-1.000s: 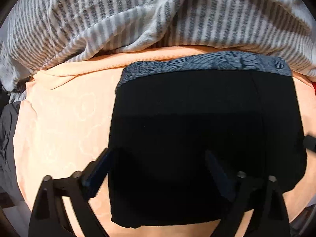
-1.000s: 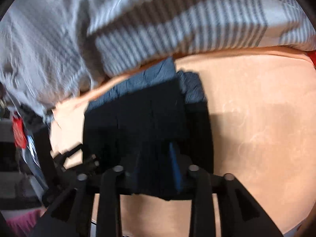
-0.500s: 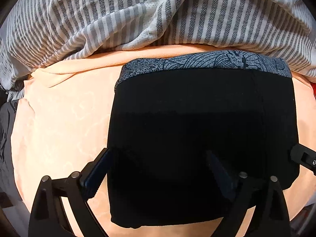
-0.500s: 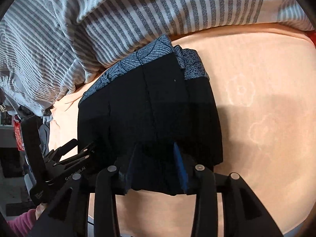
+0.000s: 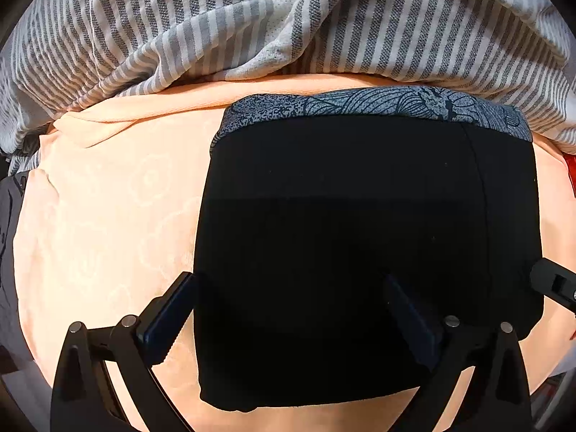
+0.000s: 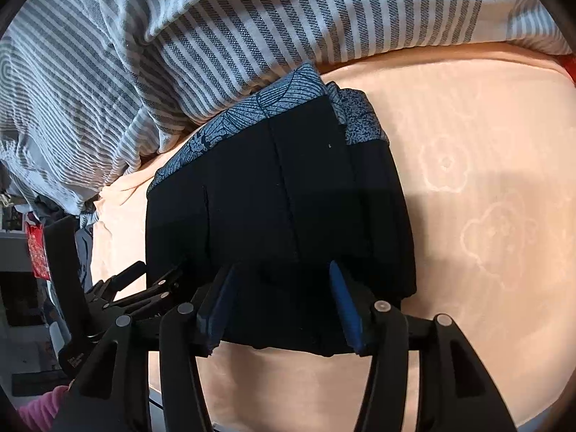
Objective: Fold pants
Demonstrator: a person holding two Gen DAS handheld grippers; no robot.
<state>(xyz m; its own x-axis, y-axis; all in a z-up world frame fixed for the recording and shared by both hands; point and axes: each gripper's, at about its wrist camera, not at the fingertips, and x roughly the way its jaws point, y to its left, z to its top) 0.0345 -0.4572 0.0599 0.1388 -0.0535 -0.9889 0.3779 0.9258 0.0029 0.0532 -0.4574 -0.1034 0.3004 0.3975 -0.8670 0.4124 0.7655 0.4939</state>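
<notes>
The sheet [image 5: 108, 216], peach with a faint flower pattern, covers the bed. A striped blanket [image 5: 288, 18] is bunched along the sheet's far edge. The pants [image 5: 360, 216], black with a blue patterned band [image 5: 378, 104] at the far end, lie folded into a rectangle on the sheet, the band just beside the blanket. The left gripper [image 5: 291, 306] is spread wide over the pants' near left corner, grasping nothing. The right gripper [image 6: 280, 302] stands released, its fingers apart over the pants' near edge.
</notes>
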